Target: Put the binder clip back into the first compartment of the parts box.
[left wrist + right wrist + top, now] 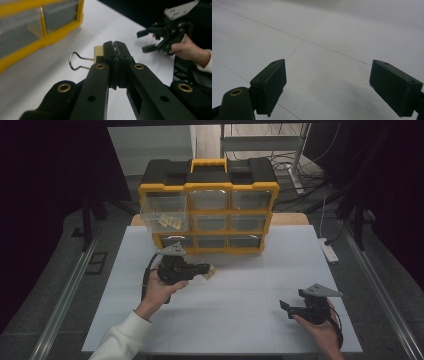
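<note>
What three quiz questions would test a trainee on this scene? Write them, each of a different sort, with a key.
1. True or false: the left tool is shut on a binder clip.
2. Which drawer of the yellow organizer stands pulled out? A. top left B. middle centre C. bottom right
3. Fill in: the right tool hangs over the white table with its jaws ____.

Key:
1. True: the jaws meet on the clip's pale body, and its wire loops stick out to the side.
2. A: the top left drawer juts forward, with small pale items inside.
3. Open: nothing lies between them.
</note>
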The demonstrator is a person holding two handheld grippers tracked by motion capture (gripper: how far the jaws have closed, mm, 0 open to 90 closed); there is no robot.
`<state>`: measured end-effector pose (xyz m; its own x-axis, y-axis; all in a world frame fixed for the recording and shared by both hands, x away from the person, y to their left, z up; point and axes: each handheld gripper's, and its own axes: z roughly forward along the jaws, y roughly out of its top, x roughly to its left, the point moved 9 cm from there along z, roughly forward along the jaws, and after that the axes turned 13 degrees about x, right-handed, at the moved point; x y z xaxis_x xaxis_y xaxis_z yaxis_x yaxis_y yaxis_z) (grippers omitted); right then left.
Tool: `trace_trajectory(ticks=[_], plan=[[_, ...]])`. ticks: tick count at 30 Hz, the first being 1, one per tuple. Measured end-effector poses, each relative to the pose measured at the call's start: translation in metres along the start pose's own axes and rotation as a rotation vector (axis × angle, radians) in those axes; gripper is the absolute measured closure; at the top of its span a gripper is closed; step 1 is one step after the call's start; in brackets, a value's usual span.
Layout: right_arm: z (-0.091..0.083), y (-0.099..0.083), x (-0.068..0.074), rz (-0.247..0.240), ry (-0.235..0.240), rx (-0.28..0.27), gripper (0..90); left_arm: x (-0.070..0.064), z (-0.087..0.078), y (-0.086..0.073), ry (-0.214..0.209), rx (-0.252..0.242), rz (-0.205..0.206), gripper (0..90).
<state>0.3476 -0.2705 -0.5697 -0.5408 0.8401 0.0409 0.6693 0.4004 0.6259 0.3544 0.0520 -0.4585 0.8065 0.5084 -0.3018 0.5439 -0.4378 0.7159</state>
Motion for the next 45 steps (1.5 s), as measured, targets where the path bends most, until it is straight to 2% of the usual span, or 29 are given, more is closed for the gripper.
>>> trace_trajectory(ticks=[8, 13, 15, 16, 22, 28, 32, 40, 45], plan=[[0.0, 0.0, 0.0, -0.002, -0.002, -0.001, 14.4, -0.014, -0.032, 0.033, 0.008, -0.099, 0.045, 88.6], [0.0, 0.0, -0.001, -0.002, 0.0, -0.004, 14.4, -0.017, -0.047, 0.046, 0.018, -0.133, 0.054, 88.6], [0.0, 0.001, -0.001, -0.002, 0.004, -0.008, 14.5, -0.019, -0.059, 0.054, 0.004, -0.157, 0.049, 88.6], [0.0, 0.001, -0.001, -0.002, 0.004, -0.008, 14.5, -0.019, -0.059, 0.054, 0.004, -0.157, 0.049, 88.6], [0.002, 0.003, 0.0, -0.001, 0.02, -0.013, 14.5, -0.017, -0.086, 0.077, 0.009, -0.207, 0.055, 88.6], [0.002, 0.003, 0.002, -0.01, 0.024, -0.007, 14.5, -0.016, -0.107, 0.094, 0.036, -0.247, 0.065, 88.6], [0.002, 0.002, 0.002, -0.009, 0.022, -0.009, 14.5, -0.014, -0.12, 0.105, 0.03, -0.286, 0.051, 88.6], [0.0, 0.001, 0.002, -0.003, 0.021, -0.008, 14.5, -0.005, -0.145, 0.124, 0.106, -0.34, 0.033, 88.6], [0.001, 0.001, 0.003, -0.003, 0.022, -0.004, 14.5, 0.016, -0.153, 0.129, 0.165, -0.347, -0.012, 88.6]])
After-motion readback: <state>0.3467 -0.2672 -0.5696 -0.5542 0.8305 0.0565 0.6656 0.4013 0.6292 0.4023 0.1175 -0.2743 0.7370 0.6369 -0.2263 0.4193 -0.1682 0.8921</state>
